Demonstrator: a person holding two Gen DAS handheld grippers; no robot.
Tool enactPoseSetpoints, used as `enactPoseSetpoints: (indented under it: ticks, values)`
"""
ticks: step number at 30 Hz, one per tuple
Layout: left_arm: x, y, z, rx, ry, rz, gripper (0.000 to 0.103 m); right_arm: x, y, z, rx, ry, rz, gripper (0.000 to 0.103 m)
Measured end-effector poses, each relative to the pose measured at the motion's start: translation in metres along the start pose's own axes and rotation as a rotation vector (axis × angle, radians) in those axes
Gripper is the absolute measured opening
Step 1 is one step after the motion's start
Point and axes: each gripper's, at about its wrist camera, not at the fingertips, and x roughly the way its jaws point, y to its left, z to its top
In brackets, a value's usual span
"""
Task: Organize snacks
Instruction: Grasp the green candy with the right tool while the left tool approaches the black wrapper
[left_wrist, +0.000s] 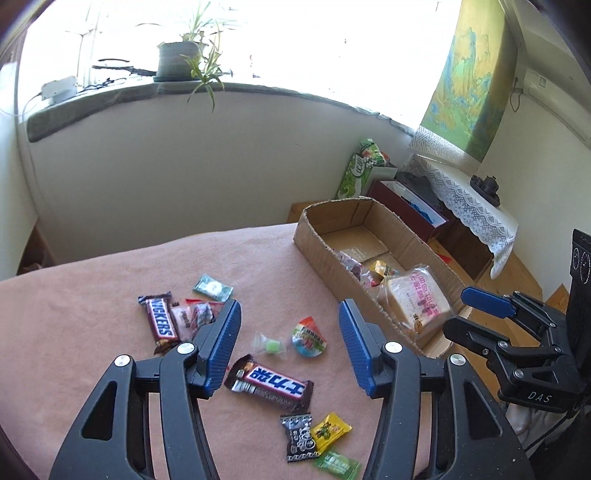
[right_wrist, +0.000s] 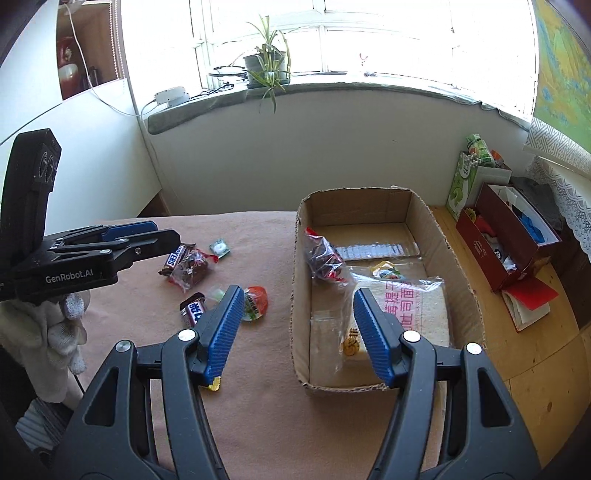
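Loose snacks lie on a pink cloth: a Snickers bar (left_wrist: 159, 322), a second chocolate bar (left_wrist: 271, 384), a round jelly cup (left_wrist: 308, 338), a green candy (left_wrist: 271, 346), a teal packet (left_wrist: 213, 287), and small black, yellow and green packets (left_wrist: 317, 435). A cardboard box (right_wrist: 301, 266) holds a bag of bread (right_wrist: 406, 306) and other packets. My left gripper (left_wrist: 290, 328) is open and empty above the jelly cup and the second bar. My right gripper (right_wrist: 299, 317) is open and empty over the box's left wall.
The cloth-covered table (left_wrist: 92, 280) ends near a white wall. A red box (right_wrist: 509, 240), green cartons (right_wrist: 465, 173) and a lace-covered stand (left_wrist: 472, 199) stand to the right on a wooden floor. A potted plant (right_wrist: 267, 66) sits on the windowsill.
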Motion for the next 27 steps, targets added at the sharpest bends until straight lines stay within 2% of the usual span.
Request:
enactPoseSetpoints:
  ticks: [4, 10, 12, 14, 16, 24, 27]
  values:
    - [0.0, 0.008, -0.026, -0.035, 0.049, -0.015, 0.053, -0.004, 0.026, -0.02, -0.043, 0.02, 0.026, 0.064]
    - [0.008, 0.009, -0.059, -0.056, 0.116, -0.034, 0.042, 0.007, 0.056, -0.053, -0.066, 0.083, 0.056, 0.063]
    - [0.013, 0.007, -0.07, -0.045, 0.144, -0.041, 0.038, 0.017, 0.062, -0.065, -0.065, 0.121, 0.071, 0.058]
    - [0.017, 0.005, -0.079, -0.041, 0.168, -0.05, 0.034, 0.025, 0.064, -0.077, -0.055, 0.16, 0.088, 0.043]
    - [0.02, 0.003, -0.085, -0.044, 0.185, -0.061, 0.032, 0.031, 0.067, -0.087, -0.05, 0.187, 0.102, 0.039]
    - [0.028, 0.002, -0.094, -0.039, 0.216, -0.057, 0.032, 0.042, 0.084, -0.104, -0.071, 0.224, 0.14, 0.033]
    - [0.03, 0.003, -0.096, -0.035, 0.22, -0.047, 0.028, 0.046, 0.089, -0.106, -0.081, 0.234, 0.147, 0.032]
